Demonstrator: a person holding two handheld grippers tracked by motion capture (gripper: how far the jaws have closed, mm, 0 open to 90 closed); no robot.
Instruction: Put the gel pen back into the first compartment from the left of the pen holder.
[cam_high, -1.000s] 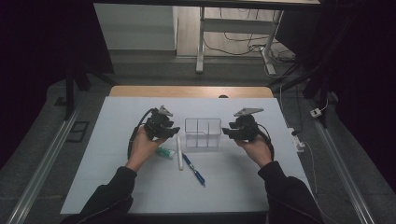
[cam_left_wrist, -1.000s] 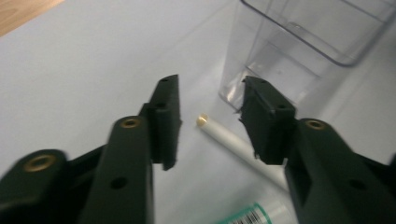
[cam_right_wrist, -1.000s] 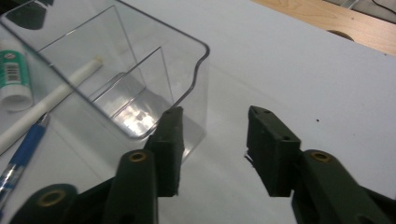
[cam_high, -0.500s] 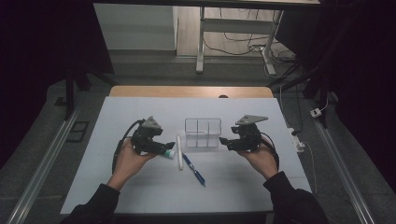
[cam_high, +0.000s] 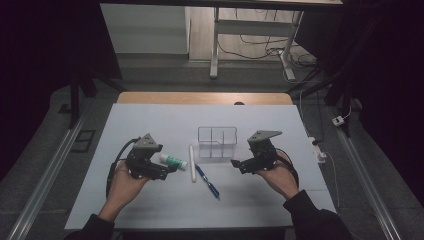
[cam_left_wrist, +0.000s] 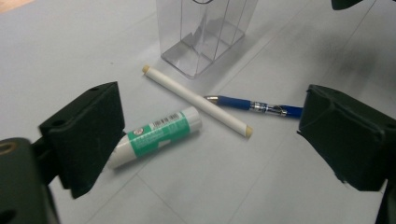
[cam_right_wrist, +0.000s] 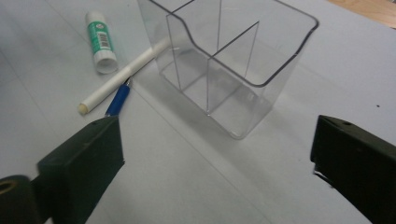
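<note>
Overhead arrangement of two hand-held grippers about a clear plastic organizer (cam_high: 217, 142), which stands upright on the white table sheet (cam_high: 150, 120) and serves as the landmark here. The organizer is divided by inner walls into compartments, and its compartments hold nothing.

Left gripper (cam_high: 172, 169): held to the left of the organizer, its tips pointing toward the things beside it. Its jaws have just been opening and now stand wide apart, with nothing pressed between them. In the left gripper view, a glue stick (cam_left_wrist: 156, 135) with a green label lies on the sheet between the two jaws, untouched.

Right gripper (cam_high: 235, 164): held just right of the organizer and a little nearer the person. Its jaws have likewise just been opening and stand wide apart, gripping nothing; in the right gripper view they frame the organizer's near corner.

Loose items: a white stick (cam_high: 192, 163) lies just left of the organizer, the glue stick lies farther left, and a blue pen (cam_high: 207, 181) lies in front of the organizer, its tip close to the white stick.
</note>
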